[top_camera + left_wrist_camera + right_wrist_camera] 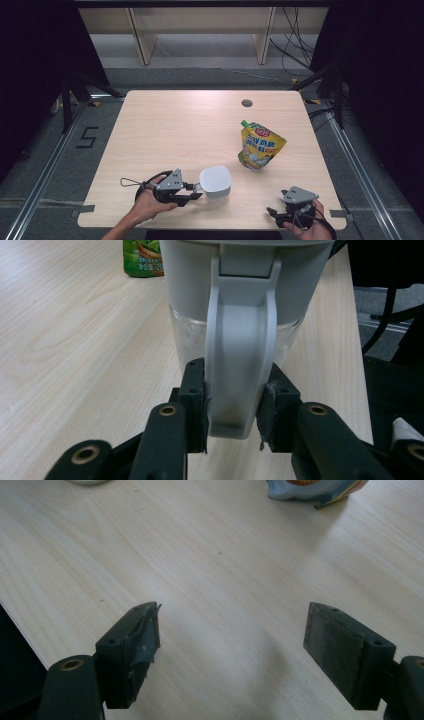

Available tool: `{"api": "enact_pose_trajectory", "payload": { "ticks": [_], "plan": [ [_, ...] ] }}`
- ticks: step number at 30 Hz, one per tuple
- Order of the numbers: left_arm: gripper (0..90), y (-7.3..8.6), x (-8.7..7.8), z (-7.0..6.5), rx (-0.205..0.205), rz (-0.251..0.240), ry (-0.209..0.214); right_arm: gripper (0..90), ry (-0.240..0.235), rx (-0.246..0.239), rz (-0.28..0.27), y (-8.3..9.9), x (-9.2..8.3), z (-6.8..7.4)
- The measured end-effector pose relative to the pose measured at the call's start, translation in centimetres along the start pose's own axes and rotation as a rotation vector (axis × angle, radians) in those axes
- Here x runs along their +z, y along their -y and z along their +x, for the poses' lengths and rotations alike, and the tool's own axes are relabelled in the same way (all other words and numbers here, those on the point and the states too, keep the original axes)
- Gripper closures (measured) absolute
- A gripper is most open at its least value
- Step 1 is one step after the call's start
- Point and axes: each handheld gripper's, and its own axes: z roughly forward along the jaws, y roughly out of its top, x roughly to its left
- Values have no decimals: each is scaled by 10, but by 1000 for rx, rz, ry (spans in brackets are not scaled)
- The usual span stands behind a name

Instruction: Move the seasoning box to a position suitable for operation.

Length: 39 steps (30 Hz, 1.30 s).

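A white-lidded clear jug stands near the table's front edge. Its grey handle runs down between the jaws in the left gripper view, and both pads press on it, so my left gripper is shut on the handle. Clear wall with something white inside shows below the lid. A yellow spouted pouch with a green cap stands upright to the right of the middle. My right gripper rests at the front right corner, jaws wide apart over bare wood, holding nothing.
The wooden table has a round cable hole at the back. The table's front edge lies close by my right gripper's left jaw. The pouch's base shows at the top of the right gripper view.
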Motion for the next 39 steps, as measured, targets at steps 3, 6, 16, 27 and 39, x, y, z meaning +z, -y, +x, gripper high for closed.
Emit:
{"api": "enact_pose_trajectory", "payload": {
  "ticks": [3, 6, 16, 27, 39],
  "plan": [
    [675, 1, -1, 3, -13, 3, -10, 232, -3, 17, 5, 0, 0, 1],
    [670, 1, -1, 4, -20, 9, -16, 232, -4, 13, 15, 0, -1, 0],
    [637, -2, -6, 3, -39, 45, -66, 226, 6, 1, -9, 1, -1, -2],
    [610, -1, -13, 6, -112, 0, -114, 226, -1, -10, -8, -1, 3, -5],
    [427, 3, -32, -3, -121, 15, -130, 224, -12, -8, -11, -4, 7, -5]
  ]
}}
